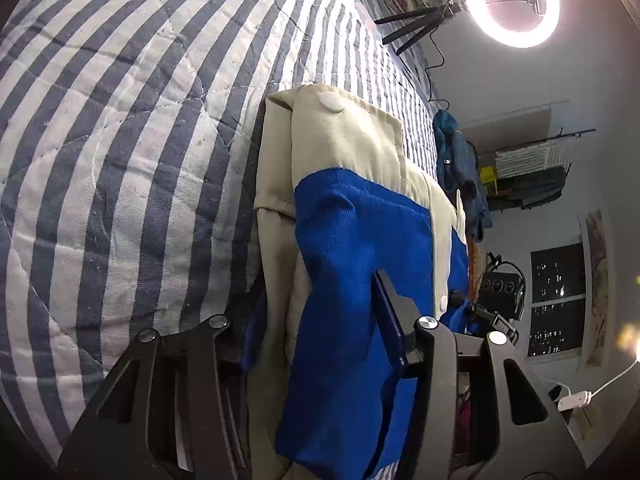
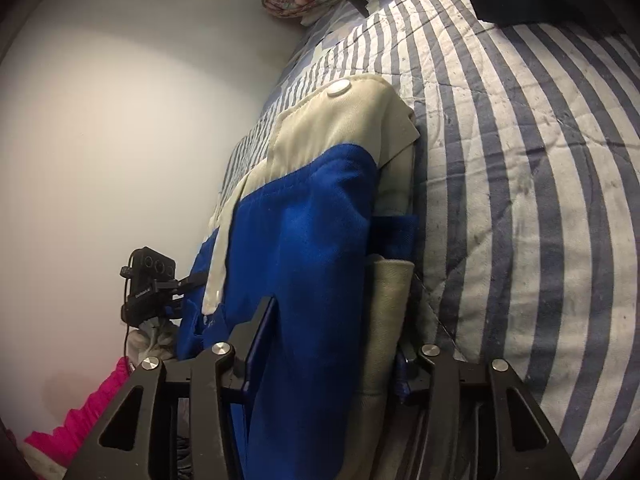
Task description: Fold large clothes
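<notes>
A large blue and cream garment (image 1: 352, 216) with white snap buttons lies on a striped quilt (image 1: 120, 140). My left gripper (image 1: 316, 320) is shut on a thick fold of its blue cloth, which fills the gap between the fingers. My right gripper (image 2: 332, 332) is shut on the same garment (image 2: 312, 216), gripping blue and cream layers. The other gripper (image 1: 500, 292) shows small at the far edge of the garment in the left wrist view, and likewise in the right wrist view (image 2: 150, 292).
The blue-and-white striped quilt (image 2: 520, 160) covers the bed. A ring light on a tripod (image 1: 516, 0) stands at the head end. A dark teal cloth (image 1: 460, 168) lies at the quilt's edge. A pink cloth (image 2: 80, 412) lies below by the wall.
</notes>
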Available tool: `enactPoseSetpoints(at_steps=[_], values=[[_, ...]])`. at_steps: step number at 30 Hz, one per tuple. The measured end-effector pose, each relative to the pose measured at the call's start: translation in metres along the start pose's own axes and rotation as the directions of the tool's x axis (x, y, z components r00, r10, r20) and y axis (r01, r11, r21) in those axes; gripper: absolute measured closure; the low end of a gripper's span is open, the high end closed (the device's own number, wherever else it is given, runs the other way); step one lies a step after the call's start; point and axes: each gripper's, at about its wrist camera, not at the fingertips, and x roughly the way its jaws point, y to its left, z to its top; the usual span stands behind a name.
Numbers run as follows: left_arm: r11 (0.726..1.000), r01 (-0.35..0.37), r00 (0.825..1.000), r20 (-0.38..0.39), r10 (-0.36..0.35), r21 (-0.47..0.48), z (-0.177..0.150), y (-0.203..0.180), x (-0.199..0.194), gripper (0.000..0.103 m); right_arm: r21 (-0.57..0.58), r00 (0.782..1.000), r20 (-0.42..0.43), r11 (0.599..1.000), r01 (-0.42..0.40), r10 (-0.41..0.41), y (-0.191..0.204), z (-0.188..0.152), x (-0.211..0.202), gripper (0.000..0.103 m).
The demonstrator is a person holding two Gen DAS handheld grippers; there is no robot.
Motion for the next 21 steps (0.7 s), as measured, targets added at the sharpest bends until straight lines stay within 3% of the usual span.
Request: enactPoseSetpoints(at_steps=[4,8,12,16,21], values=[[1.0,-0.008,1.0,0.014,0.008,-0.012,0.001,0.001,0.004,0.047,-0.009,0.998,0.005,0.998,0.055,-0.055,0.008,0.0,0.006,0.051],[0.989,-0.122,0.992,0.041,0.119,0.083,-0.003,-0.024,0.007,0.056,-0.115,0.982,0.017,0.975,0.19,-0.19,0.038,-0.002,0.01,0.059],[0.973,-0.175,0.984,0.069,0.166,0.151,-0.009,-0.045,0.001,0.067,-0.215,0.959,0.052,0.934,0.283,-0.279,0.069,-0.005,0.006,0.072],[0.943,-0.237,0.97,0.114,0.216,0.232,-0.019,-0.07,-0.005,0.072,-0.284,0.931,0.088,0.886,0.365,-0.355,0.097,-0.01,0.005,0.075],[0.922,-0.254,0.964,0.15,0.218,0.292,-0.029,-0.095,-0.015,0.074,-0.34,0.903,0.121,0.837,0.428,-0.412,0.118,-0.016,-0.002,0.077]])
